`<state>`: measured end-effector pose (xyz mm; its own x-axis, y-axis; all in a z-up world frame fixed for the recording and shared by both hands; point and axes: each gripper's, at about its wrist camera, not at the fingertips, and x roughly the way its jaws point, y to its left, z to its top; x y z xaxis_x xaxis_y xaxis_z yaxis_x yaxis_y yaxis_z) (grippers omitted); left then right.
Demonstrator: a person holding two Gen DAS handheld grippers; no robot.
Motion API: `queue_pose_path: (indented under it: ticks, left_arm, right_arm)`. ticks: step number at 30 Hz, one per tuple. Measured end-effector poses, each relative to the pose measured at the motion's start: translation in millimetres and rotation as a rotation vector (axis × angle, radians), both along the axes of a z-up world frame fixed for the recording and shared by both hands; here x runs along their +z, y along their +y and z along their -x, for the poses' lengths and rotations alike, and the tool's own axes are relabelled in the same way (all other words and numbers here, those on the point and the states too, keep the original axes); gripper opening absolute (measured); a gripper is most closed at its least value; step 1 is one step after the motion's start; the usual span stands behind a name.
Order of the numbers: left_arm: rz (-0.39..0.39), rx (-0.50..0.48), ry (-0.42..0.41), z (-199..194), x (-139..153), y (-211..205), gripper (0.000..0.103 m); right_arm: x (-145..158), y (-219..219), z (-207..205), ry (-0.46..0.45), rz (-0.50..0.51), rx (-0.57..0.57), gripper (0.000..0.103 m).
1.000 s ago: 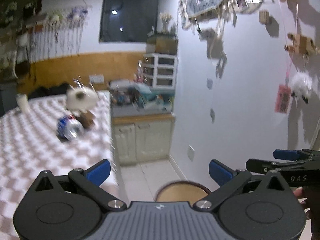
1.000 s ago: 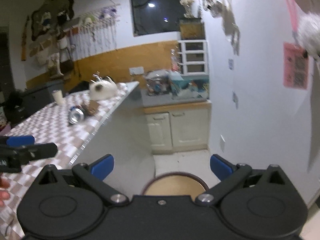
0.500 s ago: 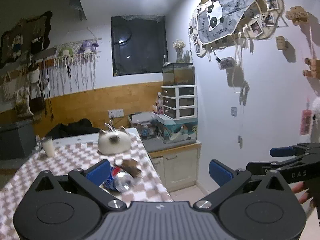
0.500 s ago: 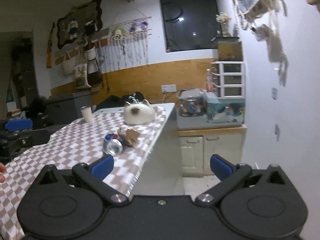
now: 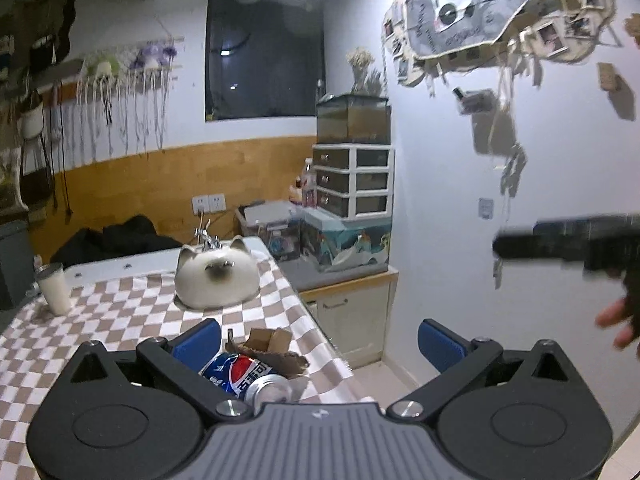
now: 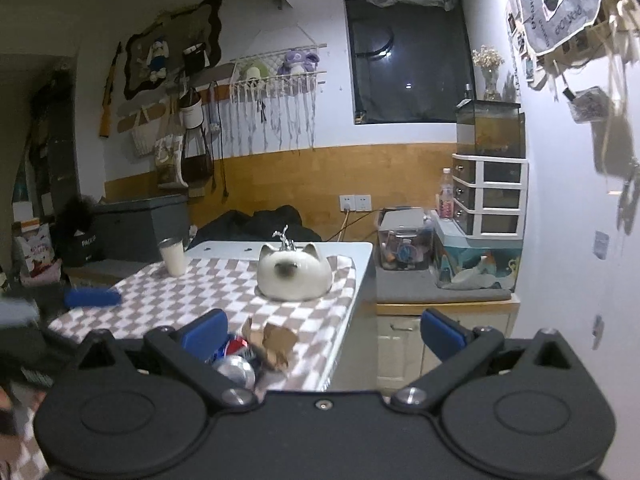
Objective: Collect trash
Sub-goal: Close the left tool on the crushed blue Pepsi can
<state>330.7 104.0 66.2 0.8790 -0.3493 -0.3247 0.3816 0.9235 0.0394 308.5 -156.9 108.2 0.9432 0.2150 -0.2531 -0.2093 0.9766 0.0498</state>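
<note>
A crushed Pepsi can (image 5: pixel 240 372) lies on its side on the checkered table (image 5: pixel 120 320), close to the table's right edge. A crumpled brown cardboard scrap (image 5: pixel 268 346) rests against it. My left gripper (image 5: pixel 320 340) is open and empty, its left finger just beside the can. In the right wrist view the can (image 6: pixel 236 362) and the cardboard scrap (image 6: pixel 270 340) sit just inside the left finger of my right gripper (image 6: pixel 324 330), which is open and empty. The left gripper (image 6: pixel 92 298) shows blurred at the left there.
A white cat-shaped ceramic basin (image 6: pixel 294 276) and a white cup (image 6: pixel 173 256) stand farther back on the table. Right of the table, a low cabinet (image 6: pixel 444 292) carries boxes, a drawer unit (image 6: pixel 492 200) and a glass tank. A white wall is at the right.
Both views swung up from the floor and stool to the table. The can and cardboard now sit close by the left fingers of both grippers. The right gripper is blurred, moving.
</note>
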Motion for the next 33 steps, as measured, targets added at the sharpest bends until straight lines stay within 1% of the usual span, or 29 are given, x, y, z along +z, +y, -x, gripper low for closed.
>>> queue_pose_path:
  ticks: [3, 5, 7, 8, 9, 10, 12, 15, 17, 19, 20, 22, 23, 24, 25, 29, 31, 33]
  left_arm:
    - [0.021, 0.001, 0.045, -27, -25, 8, 0.103]
    - [0.018, 0.001, 0.073, -41, -39, 12, 0.101]
    - [0.017, 0.000, 0.099, -53, -54, 16, 0.096]
    - [0.019, -0.002, 0.108, -58, -60, 18, 0.089]
    - [0.023, -0.002, 0.118, -63, -65, 20, 0.085]
    - [0.028, -0.001, 0.130, -68, -70, 23, 0.084]
    - [0.035, 0.010, 0.149, -76, -79, 27, 0.077]
    - [0.034, 0.020, 0.179, -84, -88, 26, 0.068]
    - [0.030, 0.022, 0.170, -87, -90, 25, 0.065]
    - [0.043, 0.016, 0.159, -89, -90, 26, 0.064]
    - [0.050, 0.015, 0.155, -90, -90, 27, 0.062]
    - [0.058, 0.023, 0.149, -94, -92, 28, 0.058]
    - [0.063, 0.030, 0.146, -96, -93, 29, 0.056]
    - [0.066, 0.032, 0.147, -98, -95, 30, 0.054]
    - [0.069, 0.029, 0.150, -101, -97, 32, 0.053]
    - [0.067, 0.030, 0.166, -109, -107, 34, 0.049]
    - [0.065, 0.038, 0.161, -111, -109, 35, 0.047]
    - [0.075, 0.033, 0.164, -112, -110, 38, 0.043]
  right_arm:
    - [0, 5, -31, 0.008, -0.018, -0.010, 0.103]
    - [-4, 9, -50, 0.001, -0.029, -0.014, 0.103]
    - [-10, 15, -65, -0.016, -0.025, -0.016, 0.103]
    - [-13, 18, -74, -0.002, -0.013, 0.001, 0.103]
    - [-16, 21, -81, 0.010, -0.009, 0.024, 0.103]
    - [-19, 24, -88, 0.024, -0.008, 0.050, 0.103]
    - [-26, 31, -102, 0.054, -0.006, 0.092, 0.103]
    - [-37, 41, -119, 0.067, -0.011, 0.113, 0.103]
    - [-45, 48, -128, 0.074, -0.015, 0.122, 0.098]
    - [-53, 56, -137, 0.085, -0.007, 0.149, 0.084]
    - [-58, 62, -141, 0.092, 0.010, 0.162, 0.081]
    - [-69, 71, -148, 0.102, 0.046, 0.180, 0.068]
    - [-74, 75, -152, 0.112, 0.057, 0.187, 0.065]
    - [-79, 79, -156, 0.128, 0.062, 0.197, 0.058]
    - [-85, 82, -159, 0.144, 0.062, 0.208, 0.054]
    - [-102, 97, -171, 0.194, 0.060, 0.247, 0.053]
    - [-109, 103, -177, 0.210, 0.050, 0.259, 0.048]
    - [-115, 108, -184, 0.226, 0.046, 0.256, 0.046]
